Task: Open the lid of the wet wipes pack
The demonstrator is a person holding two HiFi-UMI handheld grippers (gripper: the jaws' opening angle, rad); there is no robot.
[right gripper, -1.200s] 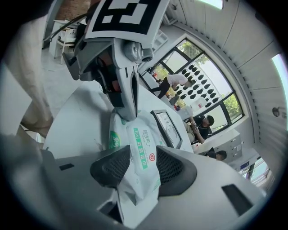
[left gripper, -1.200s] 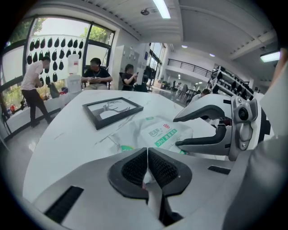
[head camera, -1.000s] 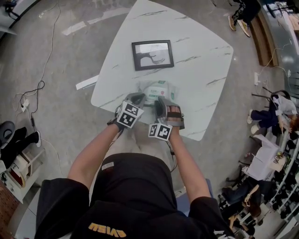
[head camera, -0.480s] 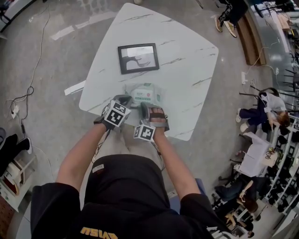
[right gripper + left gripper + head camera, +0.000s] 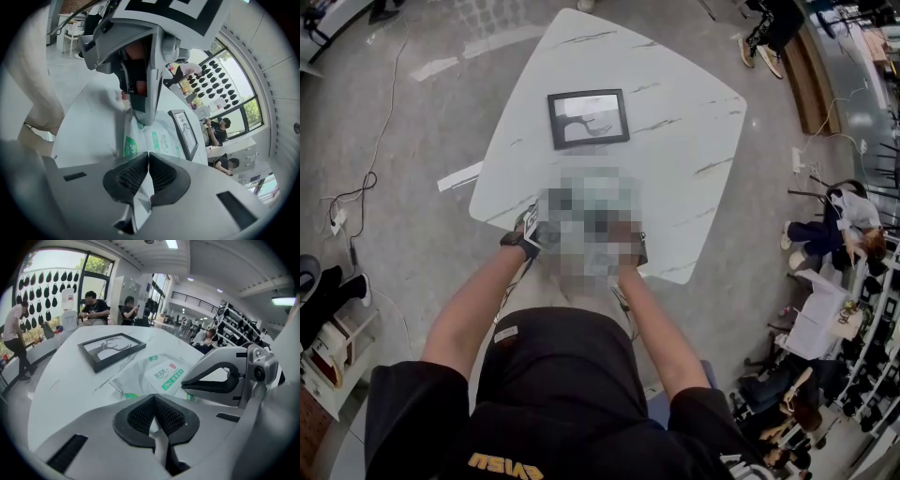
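Note:
The wet wipes pack (image 5: 161, 376) is a white soft pack with green print, lying flat at the near edge of the white marble table (image 5: 675, 112). My left gripper (image 5: 153, 398) is shut on the pack's near film edge, which runs down between the pads. My right gripper (image 5: 148, 155) is shut on the film edge at the pack's other side (image 5: 157, 140). Each gripper shows in the other's view: the right gripper (image 5: 187, 386) beside the pack, the left gripper (image 5: 142, 115) coming down onto it. In the head view a mosaic patch covers the pack and both grippers.
A black picture frame (image 5: 589, 119) lies flat on the table beyond the pack, also seen as the frame (image 5: 110, 348) in the left gripper view. The table's near edge is right at my hands. People sit by the windows far behind.
Both grippers stay at the pack's near edge. The head view has shifted a little, and a mosaic patch now hides the pack and grippers in it.

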